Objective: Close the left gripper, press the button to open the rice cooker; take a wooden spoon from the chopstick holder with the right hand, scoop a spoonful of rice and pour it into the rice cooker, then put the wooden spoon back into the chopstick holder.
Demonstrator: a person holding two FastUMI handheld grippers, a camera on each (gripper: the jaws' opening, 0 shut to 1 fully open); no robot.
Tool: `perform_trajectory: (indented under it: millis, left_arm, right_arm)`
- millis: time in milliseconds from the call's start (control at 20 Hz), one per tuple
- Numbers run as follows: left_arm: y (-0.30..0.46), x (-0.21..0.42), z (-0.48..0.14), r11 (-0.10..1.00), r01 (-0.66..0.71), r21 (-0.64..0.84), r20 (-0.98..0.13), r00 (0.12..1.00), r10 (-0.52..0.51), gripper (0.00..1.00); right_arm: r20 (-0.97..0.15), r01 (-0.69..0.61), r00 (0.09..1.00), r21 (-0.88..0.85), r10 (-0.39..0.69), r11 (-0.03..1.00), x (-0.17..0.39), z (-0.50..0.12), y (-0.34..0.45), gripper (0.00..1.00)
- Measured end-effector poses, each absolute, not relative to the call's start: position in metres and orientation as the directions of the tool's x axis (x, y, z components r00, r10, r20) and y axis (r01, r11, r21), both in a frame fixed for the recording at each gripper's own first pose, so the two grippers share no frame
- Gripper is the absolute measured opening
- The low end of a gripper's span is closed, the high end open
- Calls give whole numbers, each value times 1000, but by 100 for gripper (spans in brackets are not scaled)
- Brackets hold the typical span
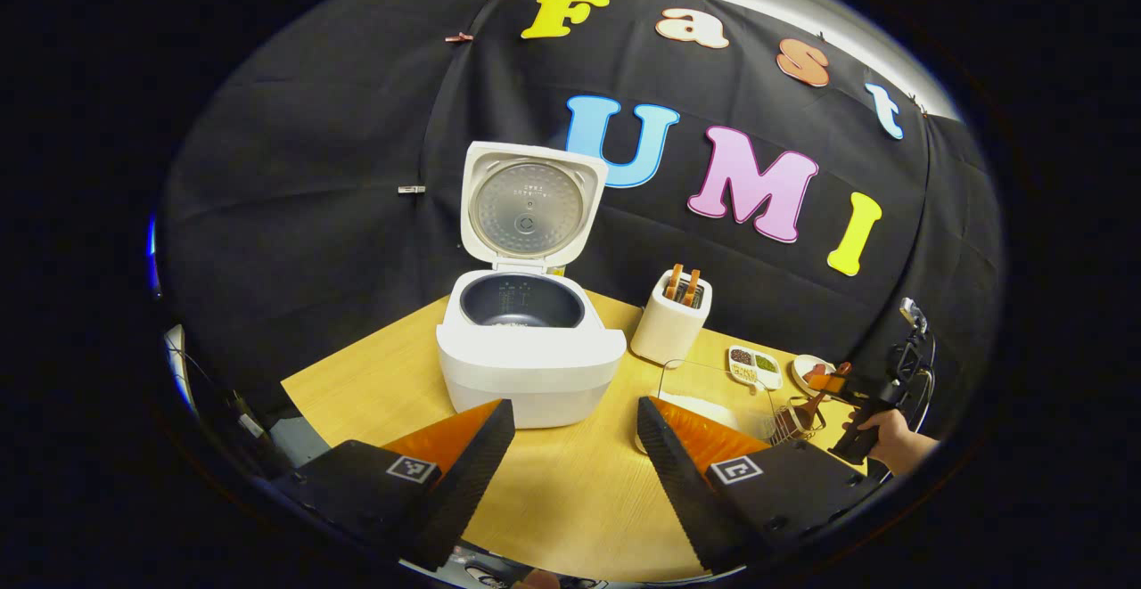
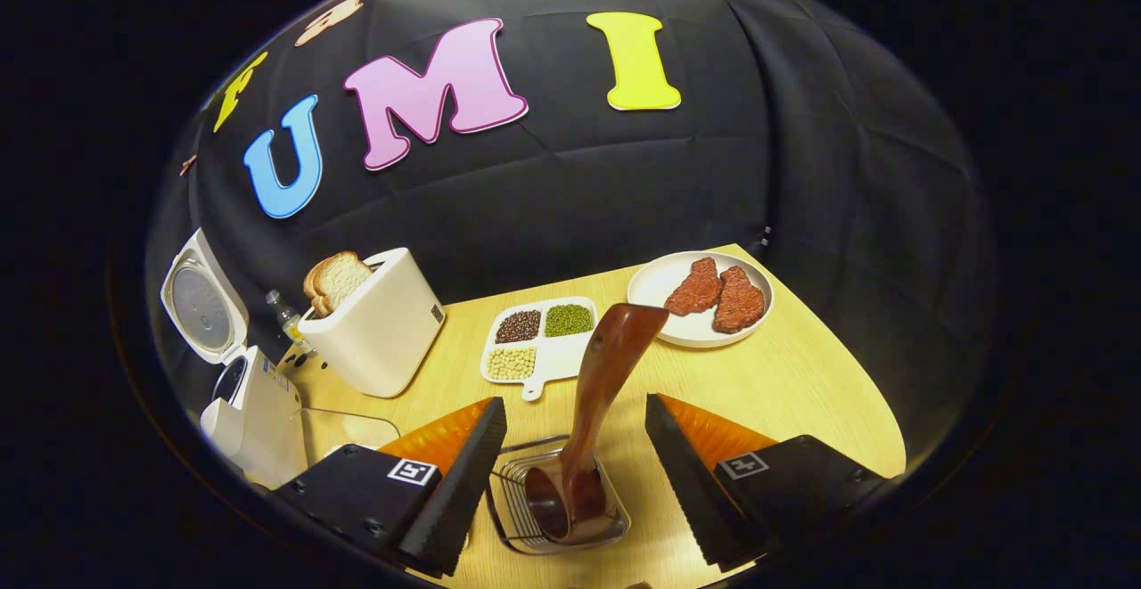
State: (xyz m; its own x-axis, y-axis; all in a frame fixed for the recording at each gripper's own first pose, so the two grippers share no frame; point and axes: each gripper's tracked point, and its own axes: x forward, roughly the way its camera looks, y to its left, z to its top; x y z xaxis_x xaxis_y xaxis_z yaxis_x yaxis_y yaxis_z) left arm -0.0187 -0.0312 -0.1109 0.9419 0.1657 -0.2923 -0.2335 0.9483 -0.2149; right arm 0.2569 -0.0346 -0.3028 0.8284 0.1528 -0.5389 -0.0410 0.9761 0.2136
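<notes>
**Rice cooker open, wooden spoon standing in its wire holder**

In the left gripper view: left gripper [image 1: 575, 446] at 6 o'clock, fingers spread wide with nothing between them, hovering over the wooden table [image 1: 570, 500]. Just beyond the gap, toward 12 o'clock, the white rice cooker [image 1: 530, 353] with lid [image 1: 532, 204] swung fully up and the dark inner pot [image 1: 521, 301] exposed; what may be a few pale grains at the bottom, too small to be sure. At 2 o'clock from the cooker, a white toaster [image 1: 670, 322] with toast slices poking out. Farther toward 3 o'clock, the right gripper [image 1: 833, 386] held in a hand [image 1: 896, 442], above the wire chopstick holder [image 1: 796, 420].

In the right gripper view: right gripper [image 2: 575, 446] at 6 o'clock, fingers also spread apart, touching nothing. Between them, the chopstick holder [image 2: 517, 518], a small wire basket, with the wooden spoon [image 2: 602, 384] standing in it and leaning toward 1 o'clock, broad end up. Beyond the spoon at 11 o'clock, a white divided tray [image 2: 542, 366] holding dark, green and pale beans. At 1 o'clock, a white plate [image 2: 655, 290] with two reddish meat pieces. At 9 o'clock, the toaster [image 2: 379, 331], then the open rice cooker [image 2: 254, 424] at the far edge. A clear container [image 2: 343, 433] just beside the cooker.
</notes>
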Motion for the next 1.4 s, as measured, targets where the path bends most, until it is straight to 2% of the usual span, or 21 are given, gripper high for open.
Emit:
perform_trajectory:
  millis: [150, 250, 350, 400, 450, 500, 550, 600, 650, 750, 850, 1100, 1400]
  left_arm:
    - [-31, -16, -119, 951, -240, -195, -306, 936, 174, 96]
    - [-41, -15, -127, 958, -218, -188, -328, 933, 148, 96]
    - [-49, -12, -133, 965, -196, -174, -345, 930, 127, 96]
    - [-53, -11, -134, 968, -187, -170, -349, 929, 118, 96]
    - [-59, -11, -137, 969, -178, -169, -355, 928, 109, 96]
    - [-63, -12, -138, 971, -170, -168, -358, 928, 100, 96]
    - [-66, -12, -139, 973, -161, -167, -356, 930, 92, 96]
    - [-68, -12, -139, 974, -149, -168, -353, 932, 81, 96]
    - [-70, -12, -140, 976, -136, -170, -353, 933, 68, 96]
    - [-68, -14, -141, 978, -119, -174, -354, 934, 50, 96]
    - [-62, -17, -135, 980, -100, -172, -335, 942, 37, 96]
    - [-26, -30, -120, 994, -50, -100, -286, 958, 19, 96]
    - [21, -30, -135, 989, -28, -144, -239, 971, -7, 96]
  right_arm:
    - [-584, -30, 803, 163, 121, 986, 265, -324, -44, 99]
    - [-572, -42, 810, 169, 132, 985, 275, -324, -41, 98]
    - [-565, -41, 813, 182, 139, 983, 279, -320, -41, 89]
    - [-558, -38, 819, 181, 134, 983, 280, -316, -42, 72]
    - [-553, -37, 822, 189, 138, 981, 283, -312, -40, 65]
    - [-548, -49, 822, 205, 156, 978, 282, -309, -37, 39]
    - [-550, -61, 817, 213, 171, 975, 279, -306, -32, 31]
    - [-555, -68, 815, 198, 169, 978, 281, -314, -30, 35]
    - [-559, -67, 813, 189, 163, 980, 276, -306, -34, 27]
    - [-579, -46, 798, 216, 166, 975, 271, -306, -30, 25]
    - [-585, -8, 797, 237, 149, 971, 266, -294, -33, 18]
    - [-505, 30, 859, 223, 89, 974, 259, -236, -40, 14]
    - [-394, 51, 919, 170, 20, 984, 229, -161, -28, 14]
